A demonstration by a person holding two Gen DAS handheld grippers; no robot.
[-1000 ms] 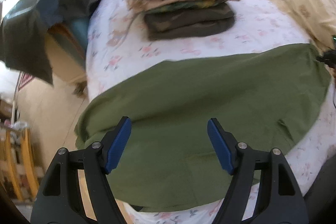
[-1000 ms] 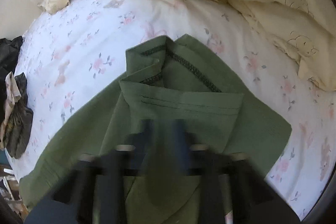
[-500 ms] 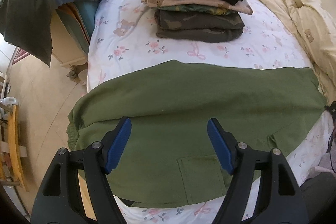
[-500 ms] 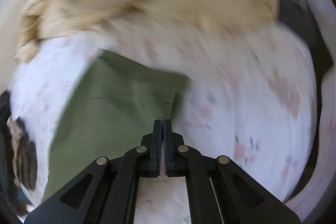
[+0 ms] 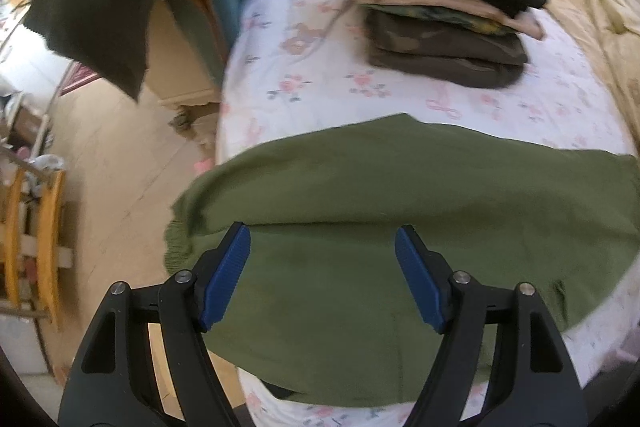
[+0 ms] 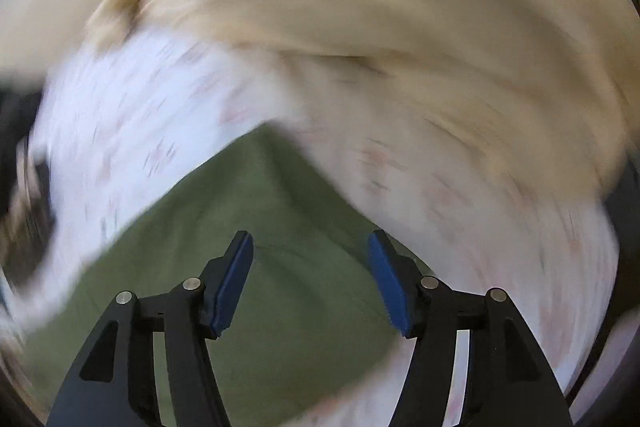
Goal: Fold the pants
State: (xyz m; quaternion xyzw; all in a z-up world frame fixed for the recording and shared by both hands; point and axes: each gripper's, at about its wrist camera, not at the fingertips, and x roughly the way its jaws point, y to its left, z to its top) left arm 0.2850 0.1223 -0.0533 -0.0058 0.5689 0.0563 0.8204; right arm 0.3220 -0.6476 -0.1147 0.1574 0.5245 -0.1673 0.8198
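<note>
Olive green pants (image 5: 380,211) lie flat across the floral bed sheet (image 5: 320,67), their gathered waistband end hanging over the bed's left edge. My left gripper (image 5: 322,247) hovers above the waist half, open, with nothing between its blue pads (image 5: 226,275). In the blurred right wrist view, the far end of the pants (image 6: 260,227) lies below my right gripper (image 6: 310,259). Its jaws are opening, and nothing is between them.
A stack of folded clothes (image 5: 444,15), black on top and camouflage below, sits further up the bed. A cream quilt (image 6: 360,27) is bunched along the far side. Dark garments (image 5: 104,3) hang over furniture beside the bed, above a tiled floor (image 5: 112,163).
My right gripper let go of the pants' leg end, which now lies flat, and its jaws have spread apart. My left gripper slid sideways over the pants and rolled slightly, staying open.
</note>
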